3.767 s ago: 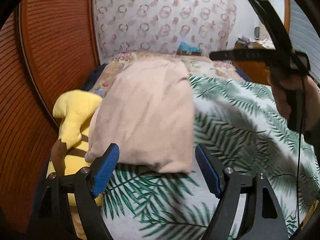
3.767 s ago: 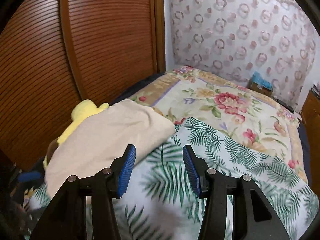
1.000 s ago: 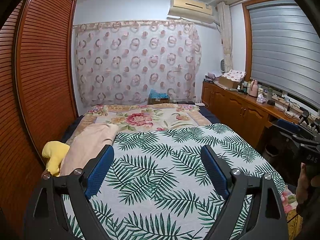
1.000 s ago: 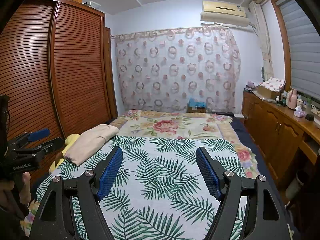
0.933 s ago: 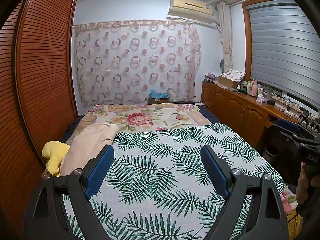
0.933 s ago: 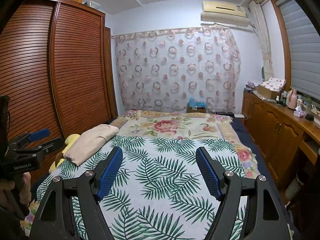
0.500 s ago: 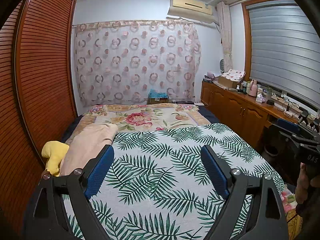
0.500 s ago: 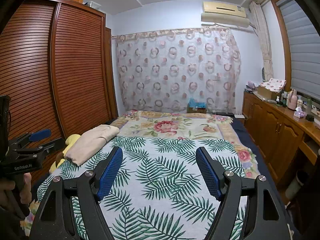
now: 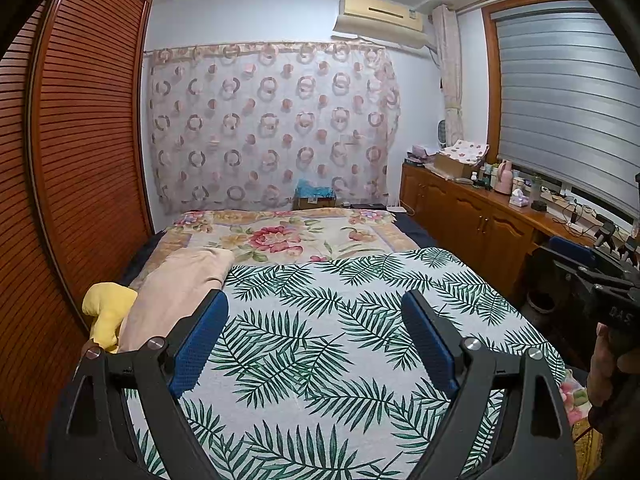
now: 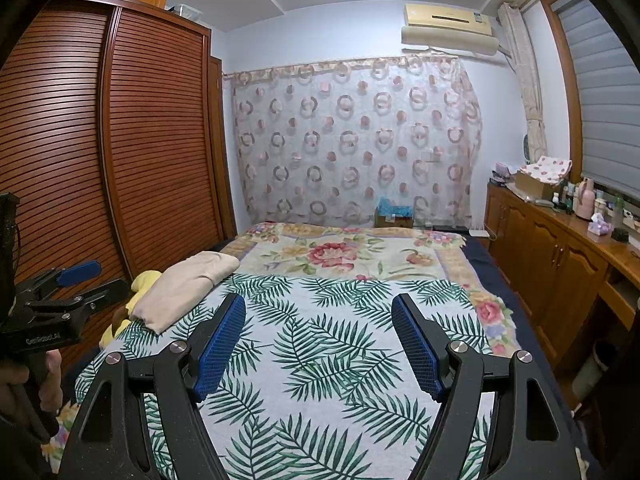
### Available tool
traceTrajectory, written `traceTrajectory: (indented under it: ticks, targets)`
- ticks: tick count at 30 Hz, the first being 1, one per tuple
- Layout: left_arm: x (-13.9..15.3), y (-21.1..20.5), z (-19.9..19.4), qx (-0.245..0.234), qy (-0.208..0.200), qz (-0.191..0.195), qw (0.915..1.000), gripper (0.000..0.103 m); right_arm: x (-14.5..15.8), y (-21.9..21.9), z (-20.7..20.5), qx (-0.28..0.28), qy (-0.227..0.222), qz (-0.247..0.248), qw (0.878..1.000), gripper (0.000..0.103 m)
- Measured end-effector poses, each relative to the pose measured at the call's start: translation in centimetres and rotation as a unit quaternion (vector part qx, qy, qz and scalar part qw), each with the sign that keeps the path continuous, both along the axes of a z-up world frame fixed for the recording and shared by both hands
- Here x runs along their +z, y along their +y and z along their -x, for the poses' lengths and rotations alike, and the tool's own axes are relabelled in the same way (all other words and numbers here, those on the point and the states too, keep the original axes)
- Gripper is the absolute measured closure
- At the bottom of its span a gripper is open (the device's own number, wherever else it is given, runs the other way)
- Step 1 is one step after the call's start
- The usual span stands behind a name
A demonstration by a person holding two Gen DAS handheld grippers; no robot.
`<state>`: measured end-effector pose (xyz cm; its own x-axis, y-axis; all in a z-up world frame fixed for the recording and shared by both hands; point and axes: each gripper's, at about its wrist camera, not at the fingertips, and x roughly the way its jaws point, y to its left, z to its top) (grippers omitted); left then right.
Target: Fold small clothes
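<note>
A folded beige garment [image 9: 176, 292] lies at the left edge of the bed, partly on a yellow plush toy [image 9: 106, 308]; it also shows in the right wrist view [image 10: 188, 280]. My left gripper [image 9: 316, 304] is open and empty, held back from the bed over the palm-leaf cover [image 9: 320, 344]. My right gripper [image 10: 320, 308] is open and empty, also held back from the bed. The left gripper shows at the left edge of the right wrist view [image 10: 76, 274]. The right gripper shows at the right edge of the left wrist view [image 9: 576, 256].
A slatted wooden wardrobe [image 10: 100, 160] runs along the bed's left side. A floral blanket [image 10: 340, 256] covers the far half of the bed. A wooden cabinet [image 10: 560, 256] with bottles stands on the right. A patterned curtain [image 10: 352, 140] hangs behind.
Since 3.8 s ago both grippers have pulled back from the beige garment and risen to a wide view of the room. Over the last second nothing has visibly moved.
</note>
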<state>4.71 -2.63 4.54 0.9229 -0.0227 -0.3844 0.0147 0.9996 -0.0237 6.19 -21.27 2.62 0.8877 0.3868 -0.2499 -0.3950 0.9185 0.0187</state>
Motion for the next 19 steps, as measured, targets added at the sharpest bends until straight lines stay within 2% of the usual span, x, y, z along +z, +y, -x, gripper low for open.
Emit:
traceTrajectory:
  ticks: [19]
  targets:
    - [0.5,-1.2,0.6,-0.005,-0.004,0.001,1.0000,0.014,0.0,-0.1,0.0,-0.001,-0.003,-0.002,1.000,0.026]
